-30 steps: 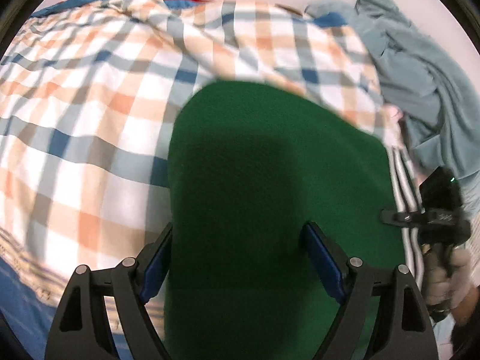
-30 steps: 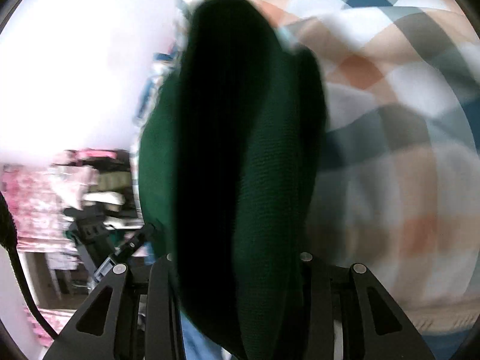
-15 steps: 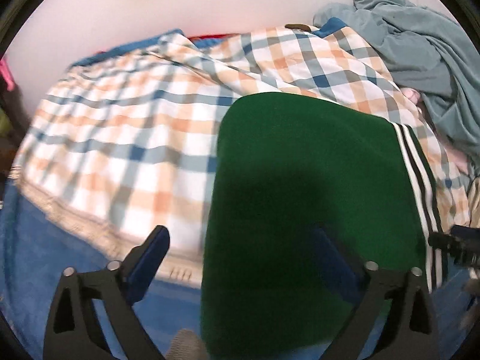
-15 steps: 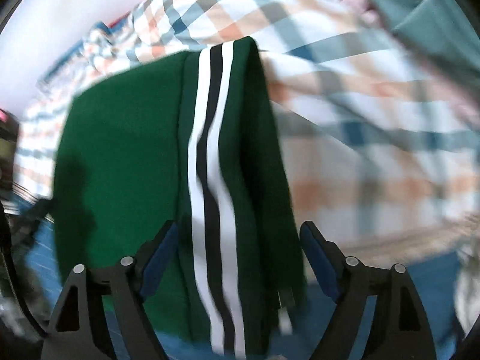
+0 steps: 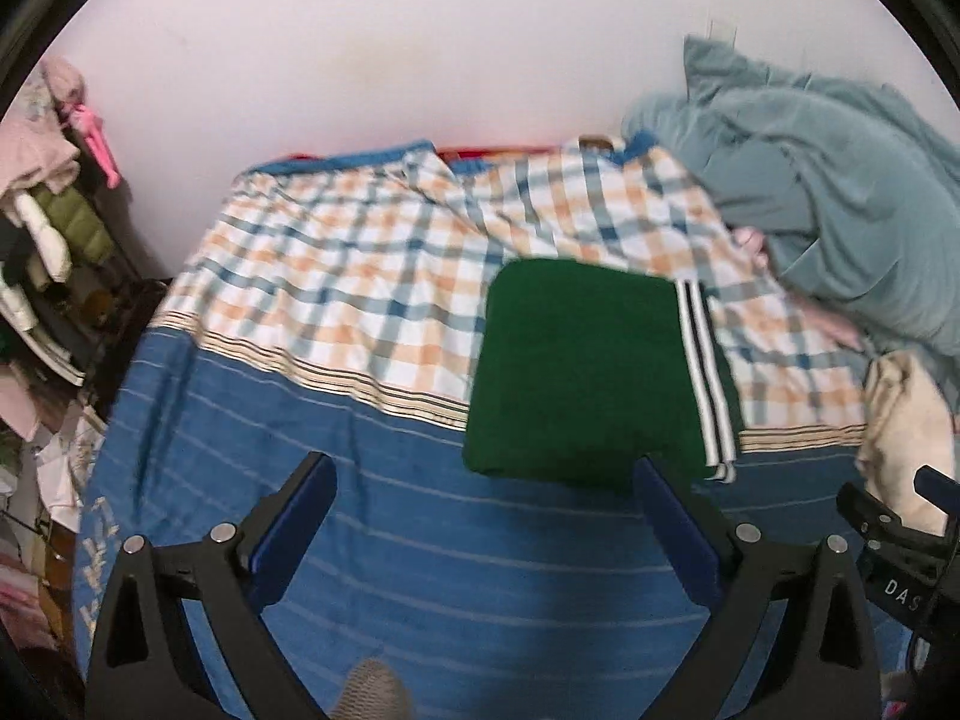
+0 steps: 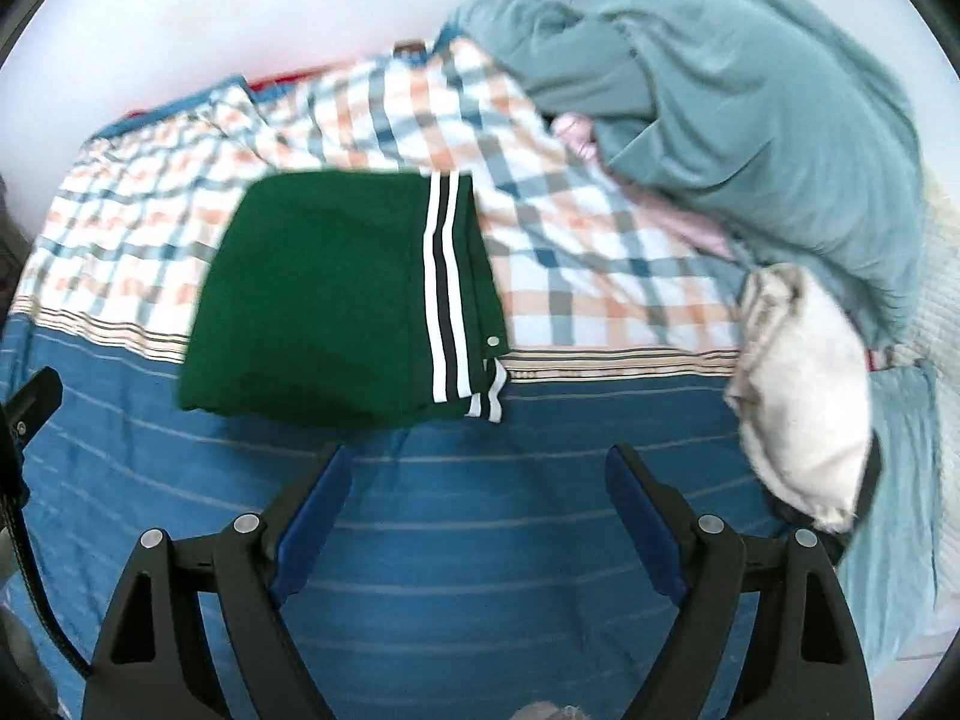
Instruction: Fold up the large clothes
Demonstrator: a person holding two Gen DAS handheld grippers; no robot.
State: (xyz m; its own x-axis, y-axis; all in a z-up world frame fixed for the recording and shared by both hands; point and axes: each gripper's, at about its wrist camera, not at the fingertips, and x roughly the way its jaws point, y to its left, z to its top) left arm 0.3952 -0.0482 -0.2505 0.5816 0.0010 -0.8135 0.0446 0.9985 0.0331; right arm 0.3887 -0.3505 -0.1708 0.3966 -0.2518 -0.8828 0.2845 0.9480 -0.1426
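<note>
A dark green garment (image 5: pixel 576 366) with white and black side stripes lies folded into a flat rectangle on the bed, across the edge of the plaid sheet (image 5: pixel 360 288) and the blue striped cover (image 5: pixel 420 540). It also shows in the right wrist view (image 6: pixel 336 294). My left gripper (image 5: pixel 483 489) is open and empty, held back from the garment's near edge. My right gripper (image 6: pixel 477 474) is open and empty, a little in front of the garment's striped corner. The right gripper's body shows at the left wrist view's right edge (image 5: pixel 894 546).
A rumpled grey-blue garment (image 6: pixel 738 96) lies piled at the bed's back right, with a cream cloth (image 6: pixel 804 396) in front of it. A white wall (image 5: pixel 420 48) runs behind the bed. A cluttered rack of clothes (image 5: pixel 42 222) stands to the left.
Both grippers have let go of the green garment and pulled back and up from it. The garment now lies folded flat on the bed.
</note>
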